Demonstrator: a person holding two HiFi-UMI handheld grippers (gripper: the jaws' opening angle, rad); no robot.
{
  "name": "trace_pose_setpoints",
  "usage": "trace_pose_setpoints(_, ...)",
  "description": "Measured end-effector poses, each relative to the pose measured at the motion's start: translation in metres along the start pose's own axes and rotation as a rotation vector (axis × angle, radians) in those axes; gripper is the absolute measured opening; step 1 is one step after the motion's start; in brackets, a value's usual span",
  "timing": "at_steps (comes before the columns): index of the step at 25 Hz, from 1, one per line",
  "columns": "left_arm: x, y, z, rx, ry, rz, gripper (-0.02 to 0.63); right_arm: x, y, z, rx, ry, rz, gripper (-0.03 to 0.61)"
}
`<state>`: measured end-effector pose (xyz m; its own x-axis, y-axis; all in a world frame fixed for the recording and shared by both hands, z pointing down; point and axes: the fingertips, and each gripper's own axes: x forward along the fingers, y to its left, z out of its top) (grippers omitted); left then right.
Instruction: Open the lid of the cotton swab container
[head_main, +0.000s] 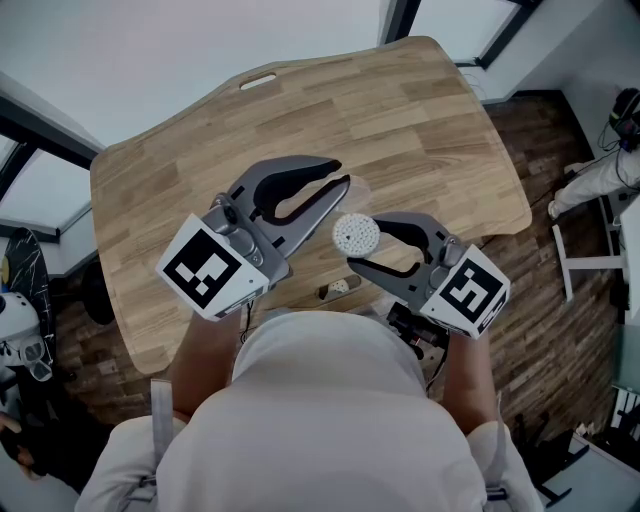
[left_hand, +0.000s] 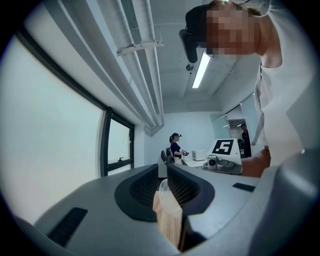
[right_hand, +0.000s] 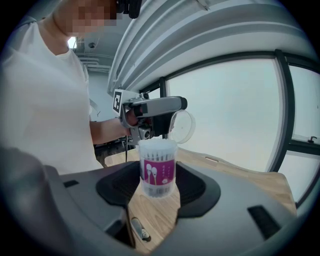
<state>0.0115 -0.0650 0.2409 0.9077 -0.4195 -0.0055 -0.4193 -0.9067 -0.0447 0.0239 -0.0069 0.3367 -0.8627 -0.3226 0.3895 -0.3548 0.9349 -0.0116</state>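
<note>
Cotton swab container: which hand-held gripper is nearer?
Right. The right hand-held gripper clamps the cotton swab container; the left hand-held gripper holds the lid just beyond it.

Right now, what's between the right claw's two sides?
The swab tub, pinched in the right claw, its top open. The right gripper view shows it.

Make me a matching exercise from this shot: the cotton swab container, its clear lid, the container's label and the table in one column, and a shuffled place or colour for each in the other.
1. cotton swab container
2. clear lid
3. label
4. table

A. light wood
B. purple
C. pinched in the left gripper, off the container
D. held in the right gripper, top open

Pairs: 1-D, 2-C, 3-B, 4-A
</note>
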Motion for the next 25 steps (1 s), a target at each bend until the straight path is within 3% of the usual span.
trace_pose_setpoints(9,-0.001,0.009,-0.001,-0.045,-0.005,0.024,0.064,0.000,0.004,0.004,-0.013,-0.027,0.016,0.235)
trace_pose_setpoints(15,-0.002,0.013,-0.008,-0.053,0.022,0.040,0.063,-0.004,0.003,0.015,0.022,-0.098,0.030,0.235)
trace_pose_setpoints(25,-0.001,0.010,-0.021,-0.074,0.053,0.040,0.063,-0.006,0.010,0.020,0.014,-0.108,0.044,0.235)
